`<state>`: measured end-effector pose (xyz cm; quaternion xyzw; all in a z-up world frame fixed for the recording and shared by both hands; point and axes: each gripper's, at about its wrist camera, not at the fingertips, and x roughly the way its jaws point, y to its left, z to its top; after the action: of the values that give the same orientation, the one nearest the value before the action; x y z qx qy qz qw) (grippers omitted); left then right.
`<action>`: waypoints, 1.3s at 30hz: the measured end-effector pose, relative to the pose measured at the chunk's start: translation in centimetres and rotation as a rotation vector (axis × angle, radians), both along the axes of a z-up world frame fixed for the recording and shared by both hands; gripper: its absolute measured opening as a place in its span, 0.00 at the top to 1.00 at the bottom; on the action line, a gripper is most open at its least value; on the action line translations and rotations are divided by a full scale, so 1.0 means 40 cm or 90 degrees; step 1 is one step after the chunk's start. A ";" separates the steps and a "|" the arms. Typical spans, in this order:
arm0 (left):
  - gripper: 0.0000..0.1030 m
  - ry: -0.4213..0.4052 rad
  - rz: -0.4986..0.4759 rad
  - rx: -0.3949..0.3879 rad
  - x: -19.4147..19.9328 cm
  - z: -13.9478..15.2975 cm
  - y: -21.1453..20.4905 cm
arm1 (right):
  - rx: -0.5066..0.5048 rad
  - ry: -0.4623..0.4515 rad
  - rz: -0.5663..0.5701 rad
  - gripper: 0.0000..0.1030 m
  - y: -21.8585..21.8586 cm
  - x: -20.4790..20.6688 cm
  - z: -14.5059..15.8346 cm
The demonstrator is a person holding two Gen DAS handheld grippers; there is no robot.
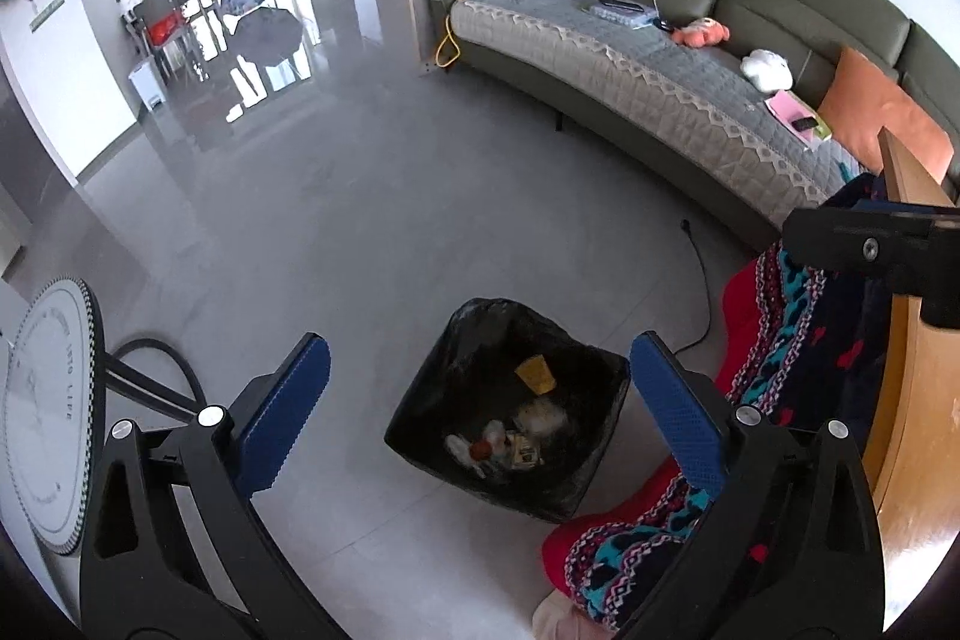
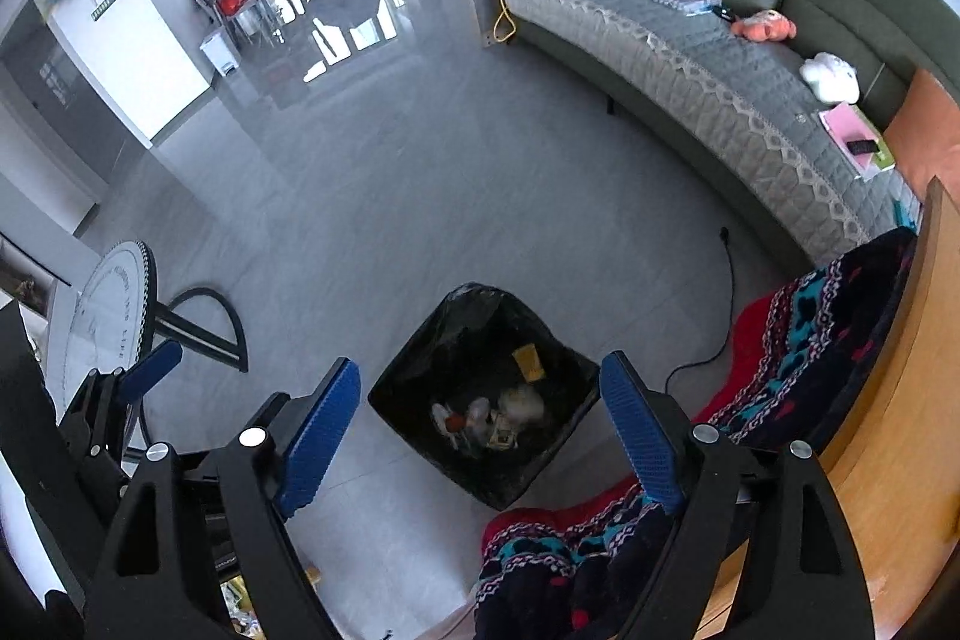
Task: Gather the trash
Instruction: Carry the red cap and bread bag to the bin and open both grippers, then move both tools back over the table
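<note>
A bin lined with a black bag (image 1: 456, 466) stands on the grey tiled floor, also in the right wrist view (image 2: 414, 424). Inside lie crumpled white wrappers (image 1: 540, 418), a yellow paper piece (image 1: 535, 375) and a small red item (image 1: 478, 451). My left gripper (image 1: 480, 412) hangs above the bin, open and empty, its blue pads (image 1: 288, 412) wide apart. My right gripper (image 2: 480, 430) also hovers above the bin, open and empty. The left gripper's fingers (image 2: 150, 367) show at the left of the right wrist view.
A red, blue and black patterned blanket (image 1: 780, 340) lies beside the bin against a wooden edge (image 1: 918, 370). A green sofa (image 1: 690, 40) with a grey cover runs along the right. A round white table (image 1: 54, 418) stands left. A black cable (image 1: 702, 292) trails on the floor.
</note>
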<state>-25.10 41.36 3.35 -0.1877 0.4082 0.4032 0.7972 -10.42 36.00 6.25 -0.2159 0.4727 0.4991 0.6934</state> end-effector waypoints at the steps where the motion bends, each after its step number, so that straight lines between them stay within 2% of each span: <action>1: 0.06 0.000 -0.003 0.000 -0.002 0.005 -0.008 | -0.001 -0.001 0.000 0.20 -0.002 0.001 -0.001; 11: 0.06 -0.009 -0.037 0.008 0.024 0.041 -0.054 | 0.020 0.003 -0.032 0.20 -0.084 0.030 0.032; 19: 0.06 -0.026 -0.116 0.026 0.124 0.093 -0.148 | 0.044 0.012 -0.097 0.20 -0.227 0.097 0.074; 23: 0.06 -0.037 -0.161 0.030 0.185 0.115 -0.214 | 0.057 0.015 -0.135 0.20 -0.327 0.145 0.090; 29: 0.06 -0.065 -0.236 0.017 0.287 0.148 -0.330 | 0.074 0.018 -0.232 0.20 -0.516 0.232 0.103; 39: 0.06 -0.075 -0.391 0.005 0.459 0.167 -0.588 | 0.072 0.005 -0.391 0.20 -0.863 0.369 0.088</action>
<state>-6.73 17.83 10.04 -0.0750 0.3975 0.1334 0.9047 4.35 1.50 9.77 -0.0218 0.4903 0.2923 0.8208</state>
